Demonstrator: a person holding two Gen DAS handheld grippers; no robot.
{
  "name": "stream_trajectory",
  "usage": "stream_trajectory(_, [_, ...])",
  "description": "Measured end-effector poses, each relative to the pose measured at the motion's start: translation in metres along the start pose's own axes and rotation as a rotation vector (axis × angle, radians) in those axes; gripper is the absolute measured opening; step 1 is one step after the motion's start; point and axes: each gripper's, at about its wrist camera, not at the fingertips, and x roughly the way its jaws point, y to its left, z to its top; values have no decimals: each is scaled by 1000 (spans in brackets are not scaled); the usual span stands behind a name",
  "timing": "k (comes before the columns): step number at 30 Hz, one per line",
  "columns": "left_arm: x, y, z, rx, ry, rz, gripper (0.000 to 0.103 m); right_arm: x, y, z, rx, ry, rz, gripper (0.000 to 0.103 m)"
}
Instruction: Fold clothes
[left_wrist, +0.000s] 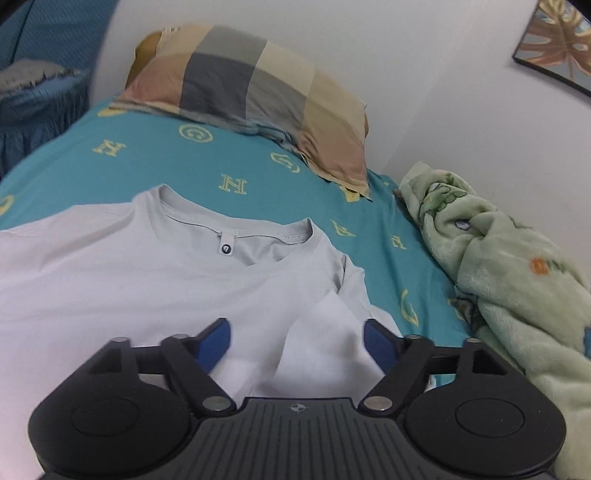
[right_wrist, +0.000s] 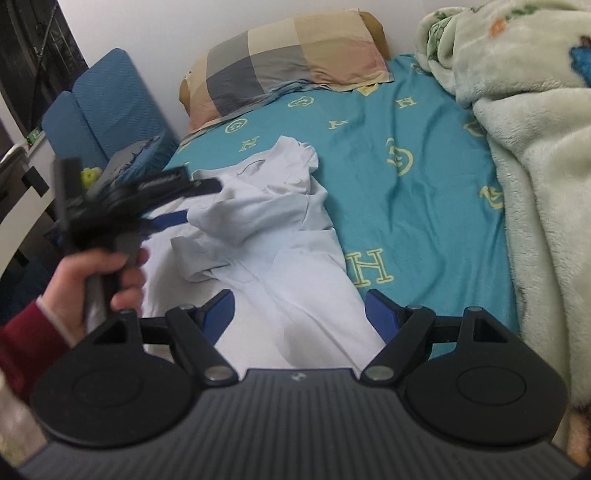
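The pale T-shirt (left_wrist: 155, 280) lies on the bed (left_wrist: 369, 236) by the pillow (left_wrist: 251, 96), sleeve folded inward; both the left hand-held gripper (left_wrist: 297, 343) and right hand-held gripper (right_wrist: 299, 314) hover fingers apart, probably to pinch fabric

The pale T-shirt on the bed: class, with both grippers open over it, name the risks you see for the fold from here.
1. The T-shirt is already bunched near the left gripper; closing there could likely catch several layers and set creases.
2. The folded-in sleeve lies between the left gripper's open jaws; a careless pinch may drag it back out.
3. The fleece blanket lies heaped beside the shirt, so the right gripper might snag it in a wide sweep.
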Motion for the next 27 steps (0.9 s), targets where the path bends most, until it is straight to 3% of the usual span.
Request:
stream_trajectory(2, [11,-1,7,-11,45,-37,28,7,-2,1,8,19,0,79])
stream_trajectory(3, [15,-2,11,-14,60,-53,3,9,-3,2,16,27,1,79])
stream_trajectory(4, [11,-4,14,-12,46,-60,1,10,-5,3,24,33,2,79])
stream_trajectory(6, [2,-9,20,-12,10,-74,1,5,-9,5,39,7,-24,79])
stream_trajectory(8, [-21,-13,31,-39,-93,-76,1,-4,-11,8,50,-36,-54,79])
stream_trajectory(11, [-39,-15,50,-55,-190,-2,1,-12,-13,12,58,-76,-63,79])
stream_trajectory(14, [-26,-7,55,-43,-162,155,1,-11,-13,12,47,-62,-58,79])
stream_trajectory(18, [13,20,42,-24,-31,339,1,-7,-13,12,28,-30,-44,79])
stream_trajectory(23, [18,30,32,-52,5,364,5,-5,-10,12,-17,-16,-4,79])
stream_trajectory(27, [9,32,26,-57,9,374,28,-9,-4,12,-58,-35,42,79])
